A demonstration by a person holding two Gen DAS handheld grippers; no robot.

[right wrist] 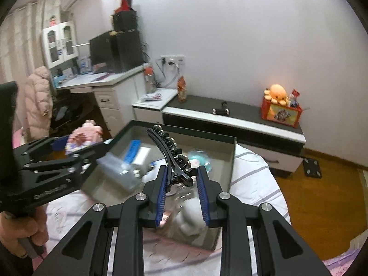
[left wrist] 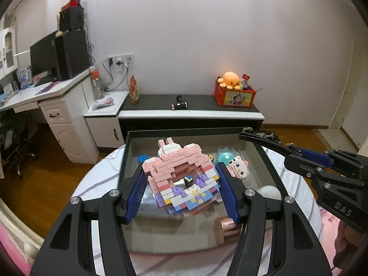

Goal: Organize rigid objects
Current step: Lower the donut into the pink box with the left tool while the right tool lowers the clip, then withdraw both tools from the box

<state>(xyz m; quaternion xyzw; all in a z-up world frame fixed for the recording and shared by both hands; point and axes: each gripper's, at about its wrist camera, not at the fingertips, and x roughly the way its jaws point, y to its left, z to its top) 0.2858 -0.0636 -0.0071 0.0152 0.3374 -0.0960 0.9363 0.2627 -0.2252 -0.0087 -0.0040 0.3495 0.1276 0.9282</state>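
My left gripper (left wrist: 181,168) is shut on a pink, white and purple brick model (left wrist: 181,177) and holds it, tilted, above the dark tray (left wrist: 184,130). The right wrist view shows the same model (right wrist: 82,138) in the left gripper (right wrist: 79,146) at the left, blurred. Between the blue pads of my right gripper (right wrist: 181,169), which is shut, sits a black curved hair clip (right wrist: 166,148) with beads, sticking forward over the tray (right wrist: 195,131). In the left wrist view the clip (left wrist: 260,141) and the right gripper (left wrist: 296,156) come in from the right.
In the tray lie a teal dome (left wrist: 226,157), a white brick kitten (left wrist: 239,169), a blue piece (left wrist: 142,158), a copper cylinder (left wrist: 224,227) and a white ball (left wrist: 270,192). The tray rests on a striped bed. Behind it stand a low cabinet (left wrist: 191,105) with a red box (left wrist: 233,96) and a desk (left wrist: 57,92).
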